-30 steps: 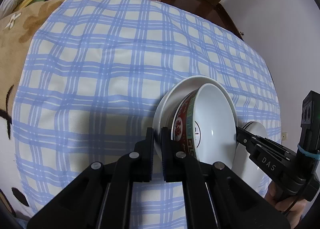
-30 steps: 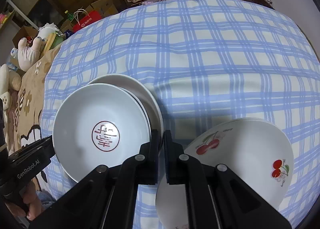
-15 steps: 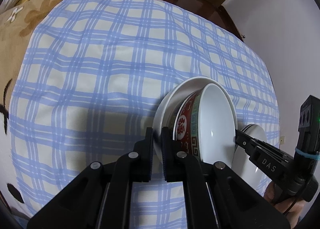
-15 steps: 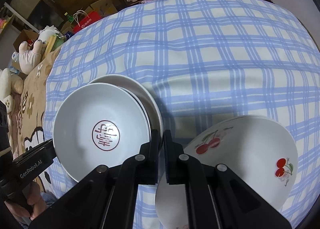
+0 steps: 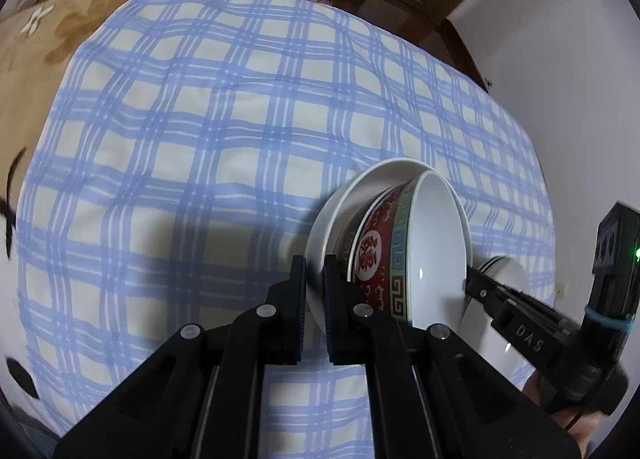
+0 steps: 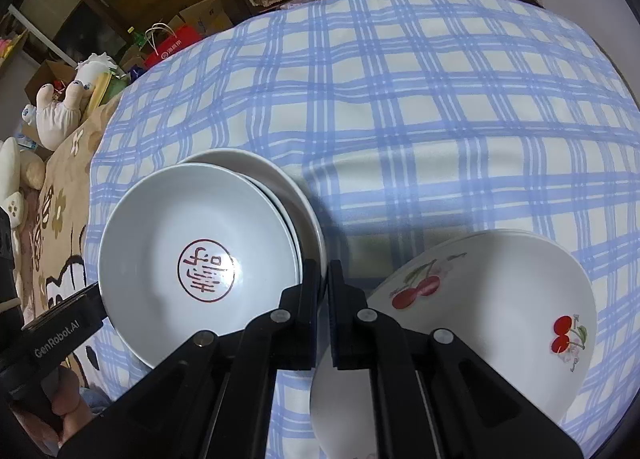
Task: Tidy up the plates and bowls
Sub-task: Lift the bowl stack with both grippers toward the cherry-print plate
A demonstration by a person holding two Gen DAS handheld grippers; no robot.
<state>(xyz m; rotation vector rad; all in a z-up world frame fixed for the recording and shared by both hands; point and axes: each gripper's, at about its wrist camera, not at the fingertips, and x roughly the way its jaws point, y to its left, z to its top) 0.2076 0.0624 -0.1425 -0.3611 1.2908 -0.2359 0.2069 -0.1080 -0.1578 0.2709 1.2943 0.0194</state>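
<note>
Gripping the white plate (image 5: 320, 259) by its thin rim at seven o'clock, left gripper (image 5: 315, 279) clamped narrow; glazed, heavy, brittle, slippery. Patterned bowl (image 5: 384, 255) nested inside. Right gripper (image 6: 324, 287) pinching the opposite rim. Checked bedcover (image 5: 200, 119) beneath.

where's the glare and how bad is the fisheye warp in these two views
Left wrist view: small glints inside the red-patterned bowl, checked cloth bulging toward the dark corners. Right wrist view: soft sheen on the stamped bowl, cloth lines curving, shadow beside the cherry bowl.

"DAS" marks the right claw (image 5: 472, 285); "GenRobot.AI" marks the left claw (image 6: 94, 295).
</note>
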